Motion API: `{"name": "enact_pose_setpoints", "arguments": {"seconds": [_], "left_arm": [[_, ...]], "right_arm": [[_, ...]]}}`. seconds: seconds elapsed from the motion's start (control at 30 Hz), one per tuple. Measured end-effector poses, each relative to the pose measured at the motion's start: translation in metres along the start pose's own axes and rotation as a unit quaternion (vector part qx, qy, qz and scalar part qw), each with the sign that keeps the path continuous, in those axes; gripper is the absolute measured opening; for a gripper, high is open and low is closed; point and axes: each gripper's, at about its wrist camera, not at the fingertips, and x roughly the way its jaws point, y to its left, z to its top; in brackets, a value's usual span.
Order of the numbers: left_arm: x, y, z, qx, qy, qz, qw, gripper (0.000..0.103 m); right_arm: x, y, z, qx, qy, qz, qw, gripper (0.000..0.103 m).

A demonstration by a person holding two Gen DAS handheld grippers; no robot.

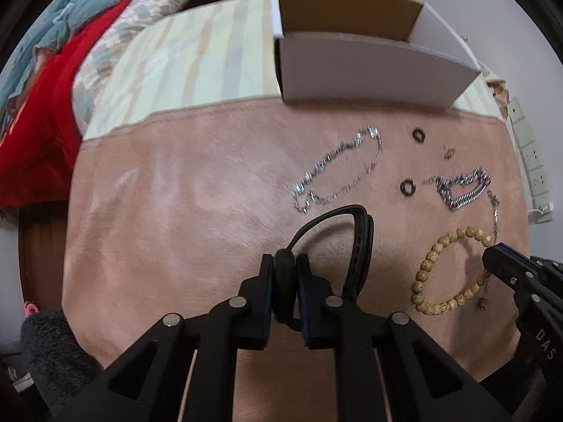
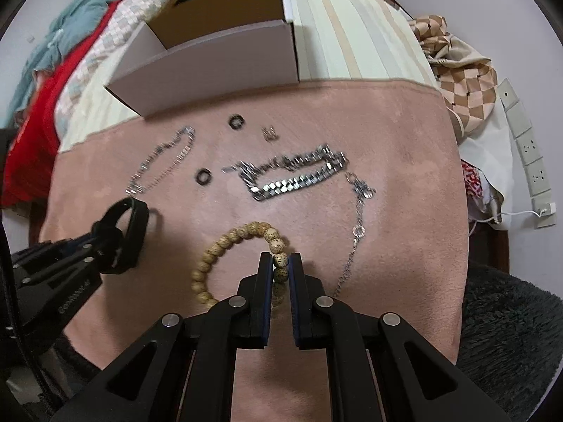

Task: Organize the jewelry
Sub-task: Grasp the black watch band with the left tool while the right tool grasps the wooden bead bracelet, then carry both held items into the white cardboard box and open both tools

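Currently held: left gripper (image 1: 285,277), clenched on a black strap band (image 1: 352,242) whose loop stands up off the pink cloth (image 1: 176,211); right gripper (image 2: 280,270), closed around one side of a wooden bead bracelet (image 2: 225,246), the rest of the bracelet lying on the cloth to its left. Loose on the cloth, beyond the grippers: a thin silver chain bracelet (image 1: 337,172) laid in a long oval; a heavy silver link bracelet (image 2: 295,176) near the middle; a fine silver chain with round links (image 2: 357,225) running down the right side, just beside the beads; two small dark rings (image 2: 236,121) and (image 2: 204,177), apart from each other; a tiny metal piece (image 2: 269,133), too blurred to identify. Container: a white cardboard box (image 2: 211,66), open on top with a brown interior, standing at the far edge of the cloth on a striped cover (image 2: 352,35). Surroundings: red and blue bedding (image 1: 42,105) to the left; white power strip (image 2: 527,154) to the right.
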Motion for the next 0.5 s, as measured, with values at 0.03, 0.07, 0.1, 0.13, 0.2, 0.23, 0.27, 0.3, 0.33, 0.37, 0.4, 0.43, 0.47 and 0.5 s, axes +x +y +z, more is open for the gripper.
{"name": "enact_pose_setpoints", "arguments": {"seconds": [0.03,0.07,0.1,0.13,0.2,0.23,0.27,0.3,0.33,0.37,0.4,0.43,0.47,0.5], "left_arm": [[-0.005,0.004,0.0,-0.001,-0.005,0.0,1.0,0.01],[-0.011,0.006,0.001,-0.004,-0.01,-0.003,0.9999,0.01],[-0.015,0.008,0.002,-0.006,-0.016,-0.004,0.9998,0.01],[-0.021,0.008,0.003,-0.008,-0.021,-0.006,0.9997,0.01],[-0.031,0.01,0.006,-0.009,-0.035,-0.006,0.9993,0.01],[-0.035,0.011,0.011,-0.01,-0.041,-0.007,0.9991,0.01],[-0.039,0.01,0.016,-0.013,-0.048,-0.009,0.9987,0.01],[-0.043,0.009,0.02,-0.015,-0.053,-0.013,0.9984,0.01],[-0.046,0.006,0.025,-0.017,-0.058,-0.017,0.998,0.01],[-0.052,0.006,0.03,-0.02,-0.063,-0.021,0.9976,0.01],[-0.052,0.005,0.037,-0.021,-0.069,-0.023,0.9972,0.01],[-0.058,0.005,0.043,-0.023,-0.077,-0.027,0.9964,0.01],[-0.058,0.005,0.051,-0.024,-0.081,-0.03,0.996,0.01],[-0.063,0.005,0.057,-0.025,-0.087,-0.034,0.9953,0.01]], "right_arm": [[-0.005,0.002,0.001,-0.001,-0.007,0.005,1.0,0.009],[-0.009,0.005,0.003,-0.003,-0.012,0.008,1.0,0.009],[-0.013,0.007,0.005,-0.004,-0.015,0.011,1.0,0.009],[-0.018,0.009,0.006,-0.006,-0.019,0.015,1.0,0.009],[-0.027,0.013,0.01,-0.011,-0.027,0.022,0.999,0.009],[-0.033,0.015,0.013,-0.015,-0.032,0.024,0.999,0.009],[-0.038,0.017,0.015,-0.018,-0.039,0.026,0.999,0.009],[-0.044,0.021,0.016,-0.018,-0.043,0.029,0.998,0.009],[-0.051,0.025,0.019,-0.019,-0.049,0.031,0.998,0.009],[-0.058,0.027,0.024,-0.021,-0.056,0.034,0.998,0.009],[-0.064,0.027,0.029,-0.022,-0.062,0.036,0.997,0.009],[-0.071,0.028,0.035,-0.023,-0.071,0.038,0.996,0.009],[-0.08,0.029,0.043,-0.023,-0.08,0.04,0.996,0.009],[-0.086,0.029,0.047,-0.023,-0.087,0.042,0.995,0.009]]}}
